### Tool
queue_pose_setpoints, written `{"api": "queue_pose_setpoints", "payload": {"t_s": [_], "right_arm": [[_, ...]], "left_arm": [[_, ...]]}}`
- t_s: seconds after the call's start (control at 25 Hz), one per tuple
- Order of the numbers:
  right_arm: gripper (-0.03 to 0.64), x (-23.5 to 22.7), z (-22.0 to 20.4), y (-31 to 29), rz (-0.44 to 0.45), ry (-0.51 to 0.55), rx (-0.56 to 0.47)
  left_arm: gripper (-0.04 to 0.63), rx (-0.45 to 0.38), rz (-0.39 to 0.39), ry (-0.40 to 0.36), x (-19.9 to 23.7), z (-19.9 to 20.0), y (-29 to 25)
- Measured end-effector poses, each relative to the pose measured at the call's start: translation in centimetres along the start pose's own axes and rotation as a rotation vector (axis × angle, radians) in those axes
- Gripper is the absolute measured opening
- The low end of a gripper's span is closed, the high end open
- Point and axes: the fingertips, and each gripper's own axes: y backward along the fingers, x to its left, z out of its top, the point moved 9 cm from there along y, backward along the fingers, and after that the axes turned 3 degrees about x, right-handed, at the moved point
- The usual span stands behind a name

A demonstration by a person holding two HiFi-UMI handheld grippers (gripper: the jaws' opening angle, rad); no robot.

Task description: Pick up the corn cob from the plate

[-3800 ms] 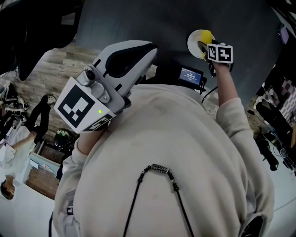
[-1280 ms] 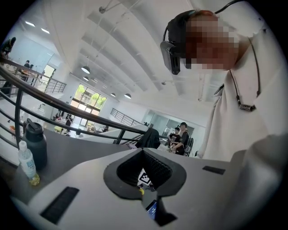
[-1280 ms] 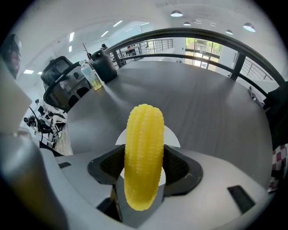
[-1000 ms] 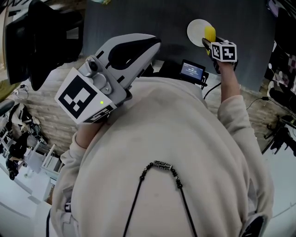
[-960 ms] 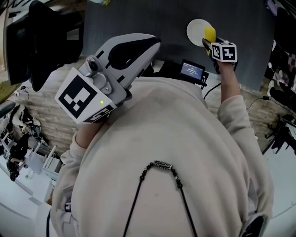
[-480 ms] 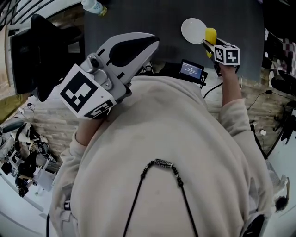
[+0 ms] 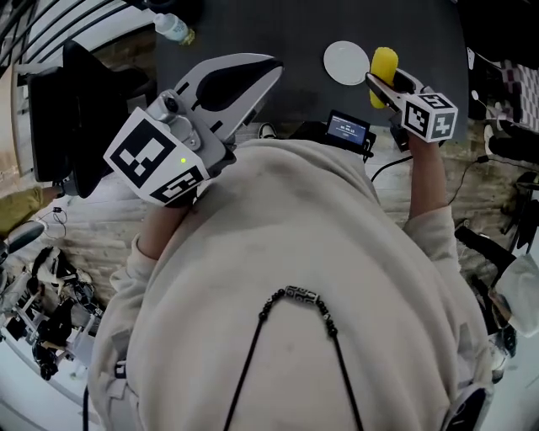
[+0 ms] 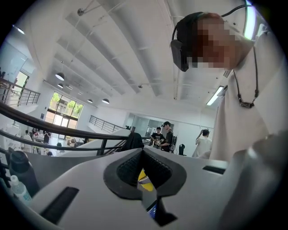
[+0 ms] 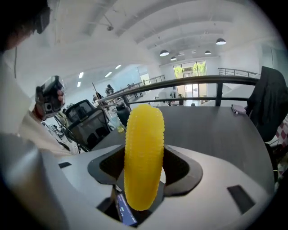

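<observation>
Well, the dark table (image 7: 253,25) lay below me. My left gripper (image 7: 271,64) pointed out over its near edge, jaws closed together with nothing between them, taking no part. My right gripper (image 7: 381,82) was clamped across the corn cob (image 9: 144,161), pads pressing on either side. The white plate (image 7: 344,63) sat bare on the table. The cob stood up between the pads, held clear of that plate. I judged the pick-up done; only keeping a firm grip remained.
</observation>
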Motion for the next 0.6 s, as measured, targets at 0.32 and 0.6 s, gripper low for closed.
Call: {"api": "queue_pose_setpoints", "payload": {"t_s": [0.32, 0.6], "right_arm": [[0.258, 6.5, 3.8, 4.4, 0.112, 0.082, -0.147], [0.258, 10.0, 6.2, 7.0, 0.157, 0.146, -0.226]], "left_arm": [[0.005, -0.018, -0.019, 0.033, 1.6, -0.5, 1.4], [0.005, -0.016, -0.038, -0.004, 1.4, -0.3, 0.9]]}}
